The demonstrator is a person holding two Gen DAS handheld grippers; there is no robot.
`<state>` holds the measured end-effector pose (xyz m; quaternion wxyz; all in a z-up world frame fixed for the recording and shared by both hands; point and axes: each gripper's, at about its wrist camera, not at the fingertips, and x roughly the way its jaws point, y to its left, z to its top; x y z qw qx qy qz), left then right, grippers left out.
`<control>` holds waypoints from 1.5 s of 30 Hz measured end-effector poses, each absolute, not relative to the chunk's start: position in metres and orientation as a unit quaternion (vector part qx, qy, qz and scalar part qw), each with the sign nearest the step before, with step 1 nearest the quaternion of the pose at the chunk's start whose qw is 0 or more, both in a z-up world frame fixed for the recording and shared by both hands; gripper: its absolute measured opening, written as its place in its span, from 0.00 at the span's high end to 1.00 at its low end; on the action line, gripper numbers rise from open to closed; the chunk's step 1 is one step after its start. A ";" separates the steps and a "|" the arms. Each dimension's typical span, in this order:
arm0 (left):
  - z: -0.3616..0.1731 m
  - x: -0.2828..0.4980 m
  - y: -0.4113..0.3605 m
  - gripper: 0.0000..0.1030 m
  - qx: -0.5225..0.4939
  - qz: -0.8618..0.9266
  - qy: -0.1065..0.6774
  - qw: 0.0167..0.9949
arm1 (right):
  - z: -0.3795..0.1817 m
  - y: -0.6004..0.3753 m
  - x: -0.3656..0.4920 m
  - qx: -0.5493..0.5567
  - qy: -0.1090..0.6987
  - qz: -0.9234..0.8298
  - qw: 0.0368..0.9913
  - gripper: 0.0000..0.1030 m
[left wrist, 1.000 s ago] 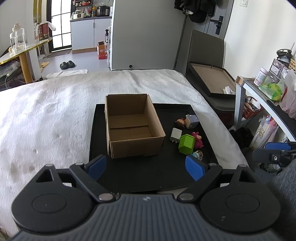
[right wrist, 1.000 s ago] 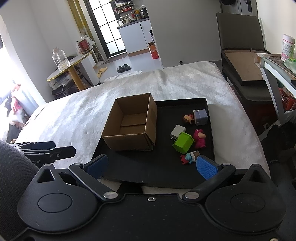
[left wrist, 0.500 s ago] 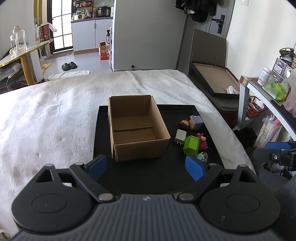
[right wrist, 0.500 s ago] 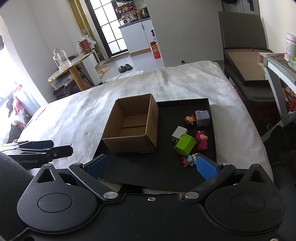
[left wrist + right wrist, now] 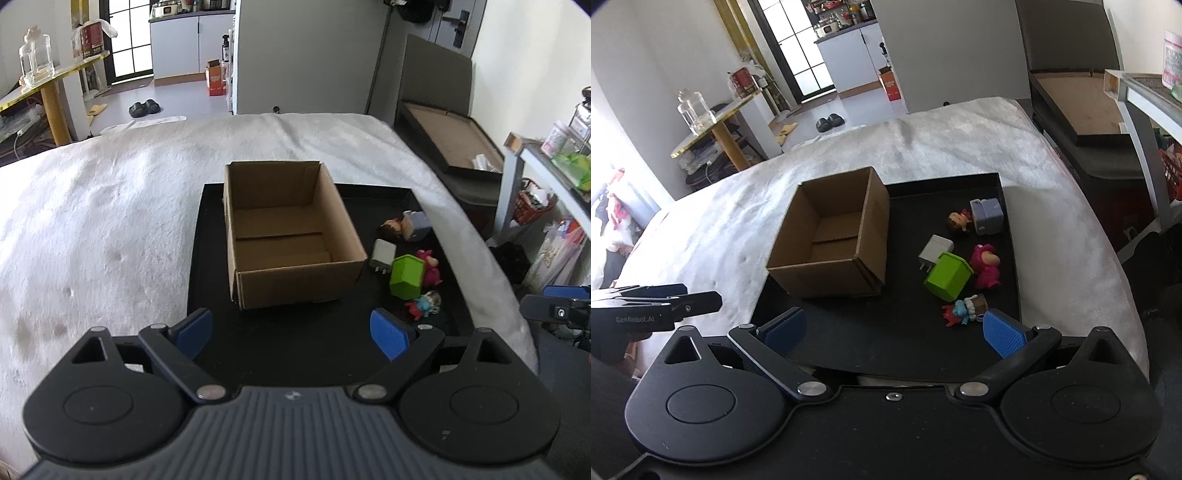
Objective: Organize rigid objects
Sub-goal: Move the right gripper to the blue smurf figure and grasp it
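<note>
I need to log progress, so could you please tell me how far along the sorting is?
Nothing looks done: the brown cardboard box on the black tray is empty. Nothing is in hand; the left gripper and right gripper are open. Left outside: green plastic block, white charger plug, pink plush figure, grey cube and two small figurines.

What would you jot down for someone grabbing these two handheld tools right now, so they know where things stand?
Left tool: open, holding nothing, hovering over the near edge of the black tray.
Right tool: open, holding nothing, also at the tray's near edge.
Cardboard box: upright on the tray's left part, nothing inside.
To the right of the box, all on the tray: white charger, green block, pink toy, small colourful figure, brown-haired doll, grey cube.
Done: nothing boxed yet.
Left: likely move all six into the box.
</note>
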<state>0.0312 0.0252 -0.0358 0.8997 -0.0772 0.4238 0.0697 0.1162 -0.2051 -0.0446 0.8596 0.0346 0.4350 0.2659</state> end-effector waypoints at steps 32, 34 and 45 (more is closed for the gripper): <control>-0.122 0.119 0.066 0.19 -0.068 0.147 0.405 0.900 | -0.154 -0.181 0.190 -0.006 0.497 0.208 0.842 0.14; -0.124 0.124 0.066 0.28 -0.062 0.161 0.397 0.902 | -0.159 -0.178 0.194 -0.011 0.501 0.202 0.841 0.15; -0.137 0.136 0.076 0.56 -0.092 0.196 0.379 0.900 | -0.185 -0.163 0.210 -0.070 0.505 0.195 0.838 0.20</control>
